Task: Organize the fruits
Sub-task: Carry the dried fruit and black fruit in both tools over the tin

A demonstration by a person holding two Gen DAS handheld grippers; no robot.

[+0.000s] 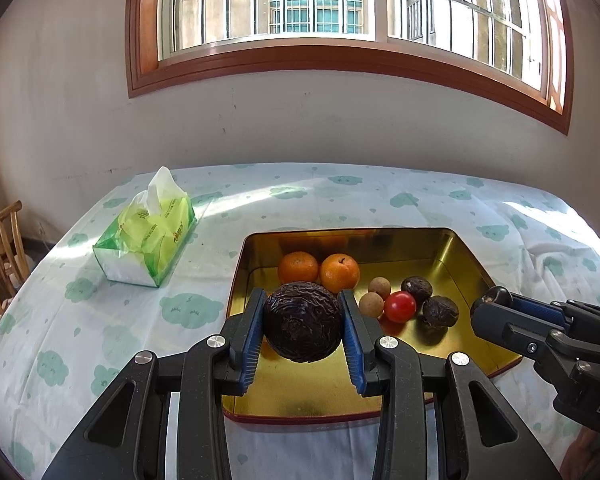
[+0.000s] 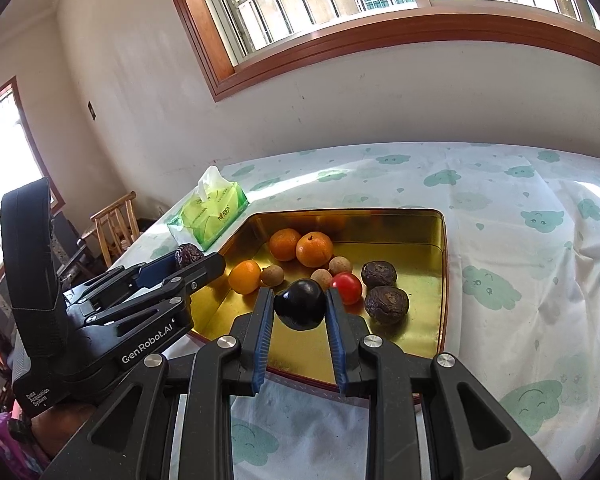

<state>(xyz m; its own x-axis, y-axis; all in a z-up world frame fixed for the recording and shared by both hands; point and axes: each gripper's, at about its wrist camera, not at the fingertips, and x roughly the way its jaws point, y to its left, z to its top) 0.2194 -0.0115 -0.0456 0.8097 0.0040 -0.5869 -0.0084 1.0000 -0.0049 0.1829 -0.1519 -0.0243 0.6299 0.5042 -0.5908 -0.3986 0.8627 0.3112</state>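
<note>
- From the left wrist view, our left gripper [image 1: 302, 322] pinches a dark, wrinkled, round passion fruit [image 1: 302, 321] between its blue-padded fingers [image 1: 252, 340], held above the near part of the golden rectangular metal tin [image 1: 466, 252]; inside the tin, towards its far wall, lie two round orange mandarins [image 1: 339, 273]; right of them sit two small tan longans [image 1: 379, 287], a shiny red cherry tomato [image 1: 399, 307] and two more wrinkled dark passion fruits [image 1: 439, 313]; a green plastic tissue pack [image 1: 148, 236] stands left of the tin on the white cloud-print tablecloth [image 1: 120, 320]; our right gripper [image 1: 496, 300] reaches over the tin's right edge, though we cannot tell its state here.
- From the right wrist view, our right gripper [image 2: 300, 305] pinches a smooth, glossy black plum [image 2: 300, 304] over the tin's near-middle; a third mandarin [image 2: 245, 277] lies at the tin's left side.
</note>
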